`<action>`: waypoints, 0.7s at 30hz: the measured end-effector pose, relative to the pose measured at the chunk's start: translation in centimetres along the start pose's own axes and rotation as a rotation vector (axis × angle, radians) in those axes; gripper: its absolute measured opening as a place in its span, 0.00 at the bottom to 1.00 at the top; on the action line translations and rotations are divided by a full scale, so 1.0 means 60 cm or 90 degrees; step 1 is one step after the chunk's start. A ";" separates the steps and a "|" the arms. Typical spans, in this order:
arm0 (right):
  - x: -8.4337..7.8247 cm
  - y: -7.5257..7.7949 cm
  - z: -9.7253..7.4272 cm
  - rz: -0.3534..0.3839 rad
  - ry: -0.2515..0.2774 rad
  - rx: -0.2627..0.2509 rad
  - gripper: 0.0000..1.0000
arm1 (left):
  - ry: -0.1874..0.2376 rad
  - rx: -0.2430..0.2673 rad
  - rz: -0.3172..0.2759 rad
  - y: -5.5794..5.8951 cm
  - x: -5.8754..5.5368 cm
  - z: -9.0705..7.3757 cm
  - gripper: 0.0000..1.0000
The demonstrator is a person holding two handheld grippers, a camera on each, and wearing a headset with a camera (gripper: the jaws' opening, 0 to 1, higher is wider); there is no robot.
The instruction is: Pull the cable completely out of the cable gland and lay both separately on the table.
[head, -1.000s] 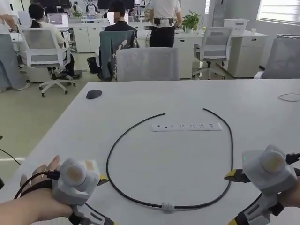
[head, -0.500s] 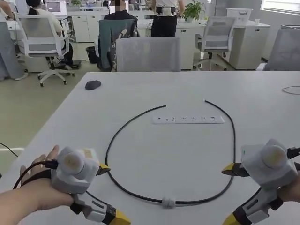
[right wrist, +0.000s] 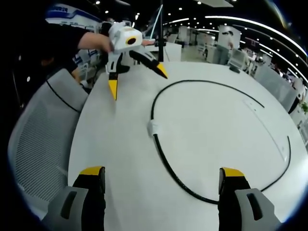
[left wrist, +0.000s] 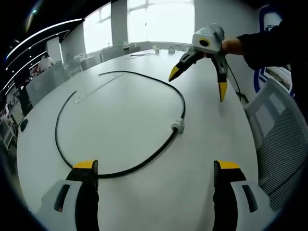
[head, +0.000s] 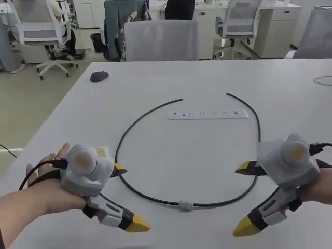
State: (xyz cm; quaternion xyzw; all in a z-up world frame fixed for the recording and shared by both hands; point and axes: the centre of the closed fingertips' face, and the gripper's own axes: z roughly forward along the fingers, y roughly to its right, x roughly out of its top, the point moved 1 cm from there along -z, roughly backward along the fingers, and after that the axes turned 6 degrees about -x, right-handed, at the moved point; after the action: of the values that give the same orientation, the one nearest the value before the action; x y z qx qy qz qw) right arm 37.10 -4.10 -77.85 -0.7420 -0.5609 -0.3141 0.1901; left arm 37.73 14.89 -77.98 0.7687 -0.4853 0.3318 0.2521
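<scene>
Black cable [head: 115,154] arc, ends farthest away

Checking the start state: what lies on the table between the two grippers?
The near arc of the cable, with the cable gland on it, in the head view.

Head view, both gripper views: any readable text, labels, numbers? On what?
No text is readable.
Power strip: marks too small.
Blue sign, left gripper view: lettering blurred, cut off.
Blue banner, right gripper view: lettering blurred.
Cable, cable gland: no print visible.
</scene>
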 end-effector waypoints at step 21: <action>0.047 -0.031 0.066 -0.003 0.047 0.036 0.62 | -0.005 -0.017 0.025 0.011 0.009 0.037 0.99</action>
State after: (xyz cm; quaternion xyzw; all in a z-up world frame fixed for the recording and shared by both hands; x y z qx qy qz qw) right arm 36.82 0.97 -78.99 -0.7231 -0.5637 -0.3258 0.2307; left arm 37.85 12.74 -78.98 0.7570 -0.5054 0.3270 0.2540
